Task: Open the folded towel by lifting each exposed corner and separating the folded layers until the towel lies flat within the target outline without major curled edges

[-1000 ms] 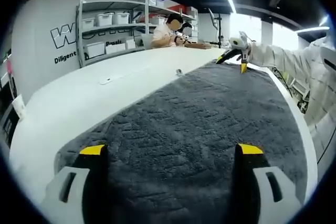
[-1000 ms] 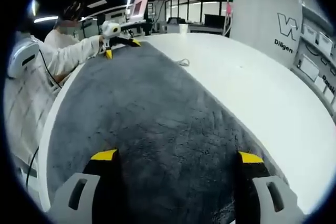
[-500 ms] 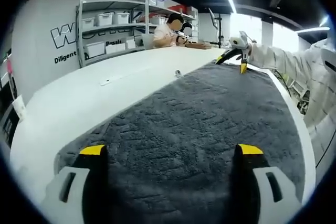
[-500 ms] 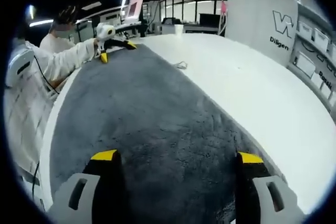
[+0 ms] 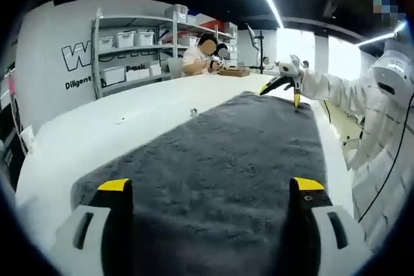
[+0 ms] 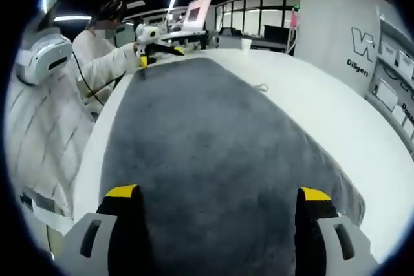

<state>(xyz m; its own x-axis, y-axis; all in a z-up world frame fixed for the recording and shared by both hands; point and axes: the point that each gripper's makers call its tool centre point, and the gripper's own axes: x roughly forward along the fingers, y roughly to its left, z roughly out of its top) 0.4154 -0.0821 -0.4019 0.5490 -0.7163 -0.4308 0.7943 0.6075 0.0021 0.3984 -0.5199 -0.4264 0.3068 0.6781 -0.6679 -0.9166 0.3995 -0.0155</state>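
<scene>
The dark grey towel (image 5: 220, 172) lay spread out and flat on the white tabletop (image 5: 97, 140), and it filled the middle of the left gripper view from the bottom up to the upper right. The left tool (image 5: 210, 189) sat low at the bottom of that view, with its two yellow-tipped jaws wide apart, one at the lower left and one at the lower right, and nothing was between them but the towel below. Far off in the upper right of the same view, the right tool (image 5: 279, 88) was held over the far end of the towel by a hand (image 5: 309, 81) in a white sleeve (image 5: 336, 92), and the arm reached in from the right edge. In the right gripper view, the towel (image 6: 207, 153) ran from the bottom up to the upper left, with the tabletop (image 6: 310, 114) on its right side. The right tool (image 6: 217, 195) showed at the bottom there, its jaws wide apart and holding nothing. The left tool (image 6: 158, 53) was small in the upper left, by the far end of the towel, with the arm stretched out from the left. Shelves (image 5: 129, 37) with white boxes stood in the upper left of the left gripper view.
</scene>
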